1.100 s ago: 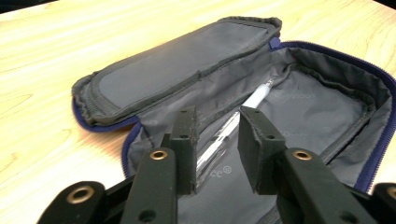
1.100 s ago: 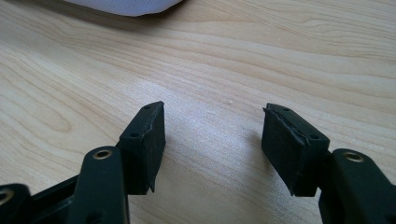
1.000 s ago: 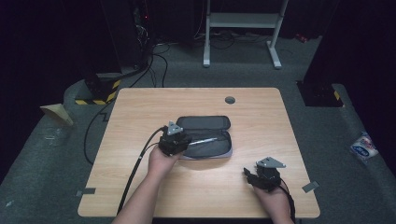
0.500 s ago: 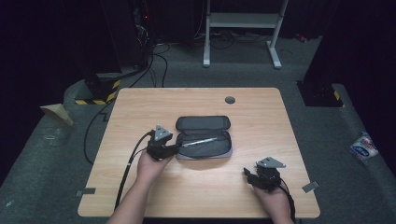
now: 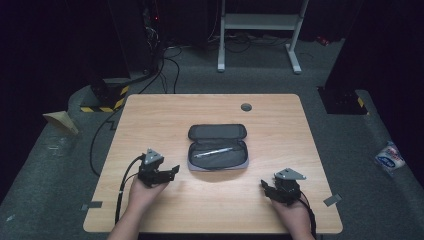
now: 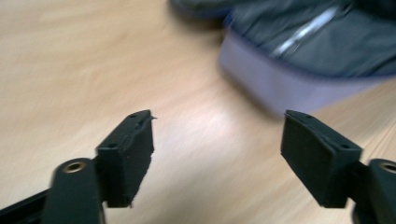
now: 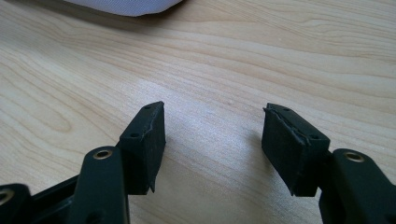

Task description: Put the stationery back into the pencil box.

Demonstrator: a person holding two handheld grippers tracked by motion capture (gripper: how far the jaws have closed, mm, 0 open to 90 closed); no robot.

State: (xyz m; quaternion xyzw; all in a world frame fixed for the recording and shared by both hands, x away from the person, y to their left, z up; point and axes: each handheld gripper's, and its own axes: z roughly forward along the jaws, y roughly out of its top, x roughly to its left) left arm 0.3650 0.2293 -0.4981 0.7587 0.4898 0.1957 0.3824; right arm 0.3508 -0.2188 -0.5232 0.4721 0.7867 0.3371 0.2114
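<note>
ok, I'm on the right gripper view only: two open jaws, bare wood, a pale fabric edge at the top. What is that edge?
Observer: It's the pencil case, lying open mid-table in the high view.
Operator: Anything in it?
Observer: A silver pen lies in the lower half.
Operator: Where's the left gripper?
Observer: The left gripper is off the case, to its left over bare table; its jaws have just been opening, nothing between them.
Operator: And mine against the case?
Observer: The right gripper sits below the case's right corner, apart from it.
</note>
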